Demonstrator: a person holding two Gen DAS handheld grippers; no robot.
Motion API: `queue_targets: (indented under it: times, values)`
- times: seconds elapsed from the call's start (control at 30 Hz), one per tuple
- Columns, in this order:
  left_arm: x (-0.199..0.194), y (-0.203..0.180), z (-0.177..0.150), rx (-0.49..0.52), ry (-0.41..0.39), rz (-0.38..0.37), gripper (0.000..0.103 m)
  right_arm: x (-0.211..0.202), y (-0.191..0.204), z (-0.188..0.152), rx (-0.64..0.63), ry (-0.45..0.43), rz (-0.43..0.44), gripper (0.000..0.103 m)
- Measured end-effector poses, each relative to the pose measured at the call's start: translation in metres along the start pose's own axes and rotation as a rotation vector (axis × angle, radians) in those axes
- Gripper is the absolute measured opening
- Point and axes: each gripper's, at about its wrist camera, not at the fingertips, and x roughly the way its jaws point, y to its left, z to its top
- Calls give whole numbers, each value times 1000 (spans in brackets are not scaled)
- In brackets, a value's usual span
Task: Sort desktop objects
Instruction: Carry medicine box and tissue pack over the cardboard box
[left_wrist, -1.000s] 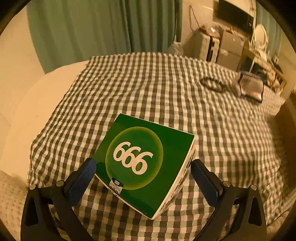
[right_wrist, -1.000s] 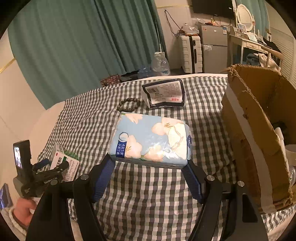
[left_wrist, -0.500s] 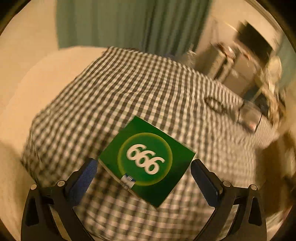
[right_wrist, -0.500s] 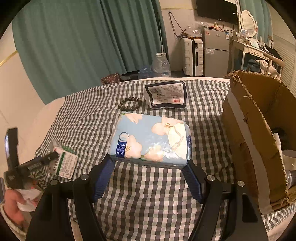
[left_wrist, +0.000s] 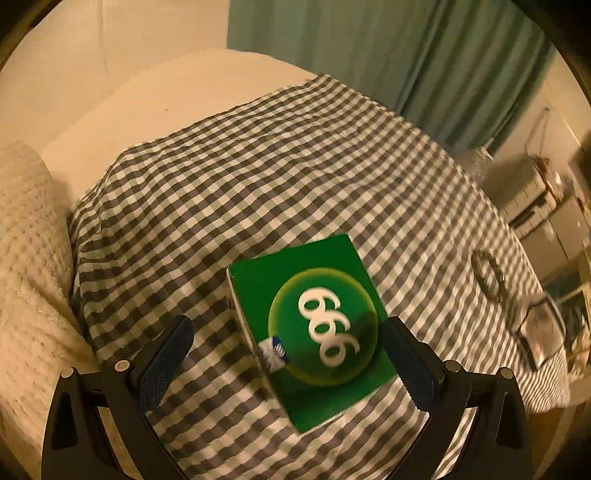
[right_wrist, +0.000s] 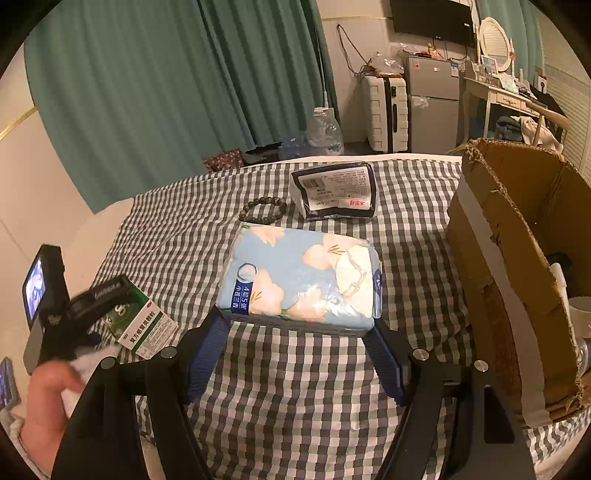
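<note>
Gingham-clothed table: right gripper jaws spread astride blue floral plastic tissue pack; left gripper apart, straddling green cardboard medicine box; likely pre-grasp alignment.

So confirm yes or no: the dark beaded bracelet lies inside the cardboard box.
No, the dark beaded bracelet lies on the checked cloth, outside the cardboard box.

Left claw: black plastic frame w/ triangular cut-outs, silver screw heads at the finger pivots, dark navy ribbed pads. Right claw: same build, black arms, silver screws, blue textured pads. Left rig carried a small lit screen; white cuff at the hand.
</note>
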Motion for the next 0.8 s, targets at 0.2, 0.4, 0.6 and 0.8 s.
queue_targets:
  times: [0.2,0.4,0.6,0.8]
  values:
    - [7,-17,7,58,57,-44,103,3,4,1,-16,-13,33,72]
    - [48,17,0,14,177,-90,93,3,8,1,-27,-15,32,72]
    - [18,44,-8,90,91,-424,87,-5,8,1,-24,-51,75,72]
    - [-94,-16,-43,494,-63,-661,87,-53,-10,21,18,-154,52,72]
